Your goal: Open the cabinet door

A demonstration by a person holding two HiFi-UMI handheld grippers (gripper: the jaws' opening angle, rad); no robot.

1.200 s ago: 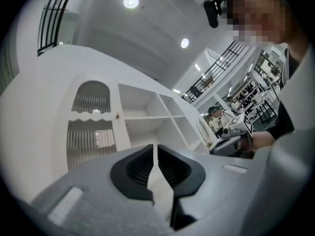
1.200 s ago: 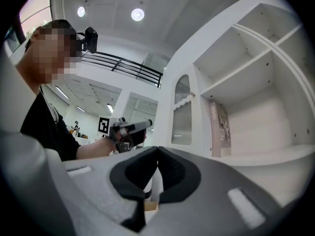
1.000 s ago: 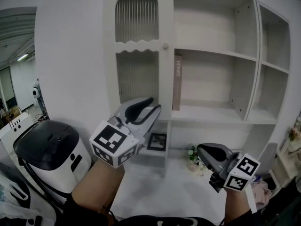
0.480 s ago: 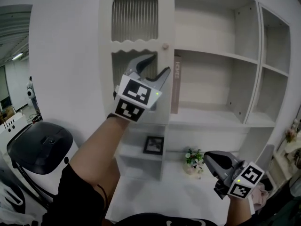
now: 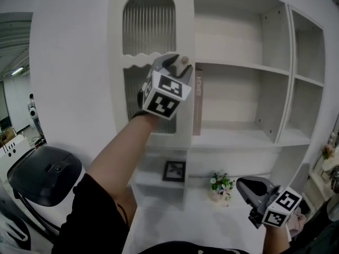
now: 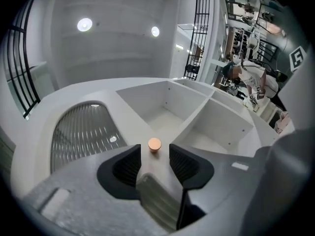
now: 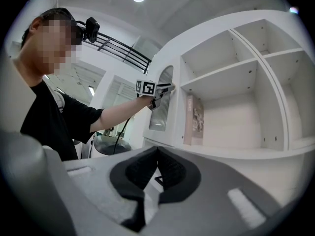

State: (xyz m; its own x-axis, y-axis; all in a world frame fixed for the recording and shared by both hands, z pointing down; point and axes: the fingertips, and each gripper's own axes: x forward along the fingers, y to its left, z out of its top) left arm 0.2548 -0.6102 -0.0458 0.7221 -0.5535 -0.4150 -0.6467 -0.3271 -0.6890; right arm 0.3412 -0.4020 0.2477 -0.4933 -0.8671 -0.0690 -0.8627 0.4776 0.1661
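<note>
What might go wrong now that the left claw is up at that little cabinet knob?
1. The left gripper is closing its jaws with the small round knob only at their tips, not yet pinched; they may slip off it.
2. The door is closed and would likely swing toward the person's arm; a straight pull might strain the knob.

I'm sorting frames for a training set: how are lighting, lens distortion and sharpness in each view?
Head view: dim and grey, dark corners, shelves bowed by the lens, cabinet door sharp. Left gripper view: heavy fisheye, ceiling lights blown out, knob crisp. Right gripper view: fisheye with black corners, evenly lit, shelves curved.
</note>
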